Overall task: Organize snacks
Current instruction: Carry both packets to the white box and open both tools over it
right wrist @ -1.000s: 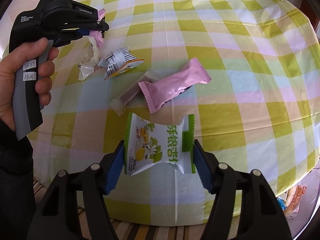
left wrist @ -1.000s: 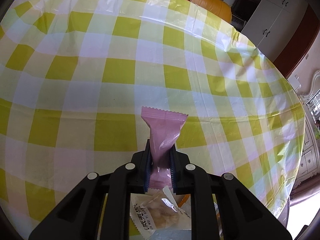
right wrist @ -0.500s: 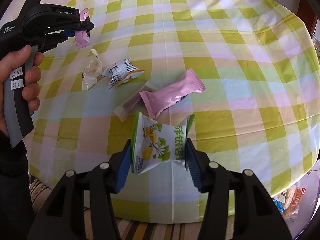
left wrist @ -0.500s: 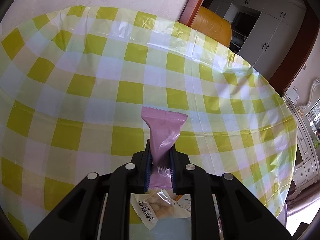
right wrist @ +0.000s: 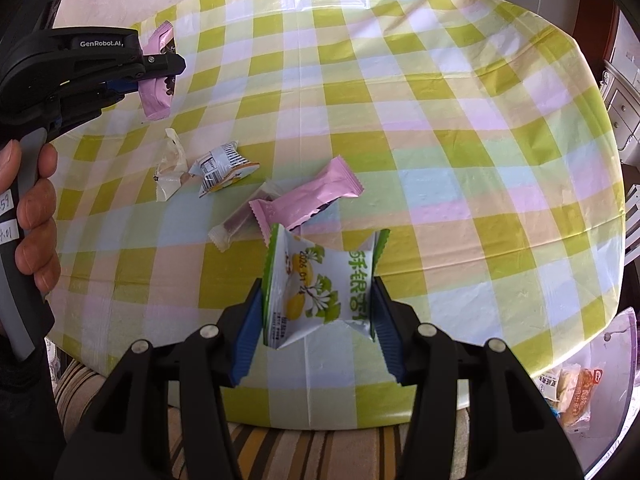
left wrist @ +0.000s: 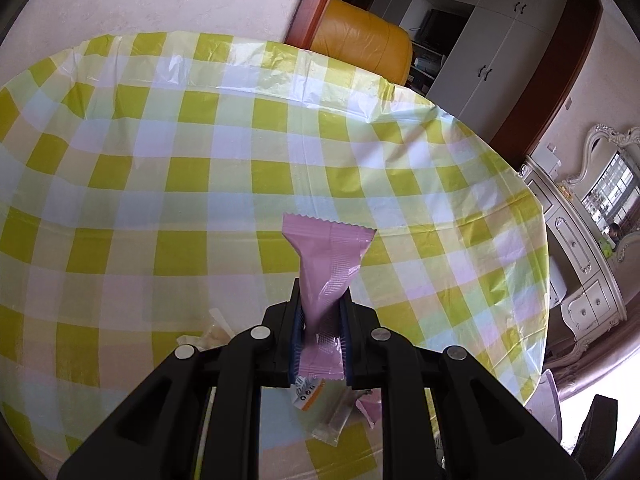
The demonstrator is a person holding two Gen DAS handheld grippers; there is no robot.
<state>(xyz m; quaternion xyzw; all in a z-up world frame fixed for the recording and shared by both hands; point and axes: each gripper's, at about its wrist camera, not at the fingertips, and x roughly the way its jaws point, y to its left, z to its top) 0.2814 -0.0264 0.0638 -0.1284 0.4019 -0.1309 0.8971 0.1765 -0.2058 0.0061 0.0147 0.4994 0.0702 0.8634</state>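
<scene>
A round table under a yellow-and-white checked tablecloth (right wrist: pixel 440 128) fills my view. My right gripper (right wrist: pixel 318 300) pinches a white-and-green snack packet (right wrist: pixel 320 284) above the near edge. My left gripper (left wrist: pixel 320 324) clamps a pink wrapper (left wrist: pixel 328 264) held up over the cloth near the left edge. Between them lie another pink bar (right wrist: pixel 308 200), a clear-wrapped dark bar (right wrist: pixel 240 220), a small white-and-orange packet (right wrist: pixel 218 166) and a crumpled clear wrapper (right wrist: pixel 170 172).

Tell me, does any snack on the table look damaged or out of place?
Yes. A clear wrapper near the table's left side looks torn open and crumpled. Also, a pink bar lies crosswise on a clear-wrapped dark bar.
</scene>
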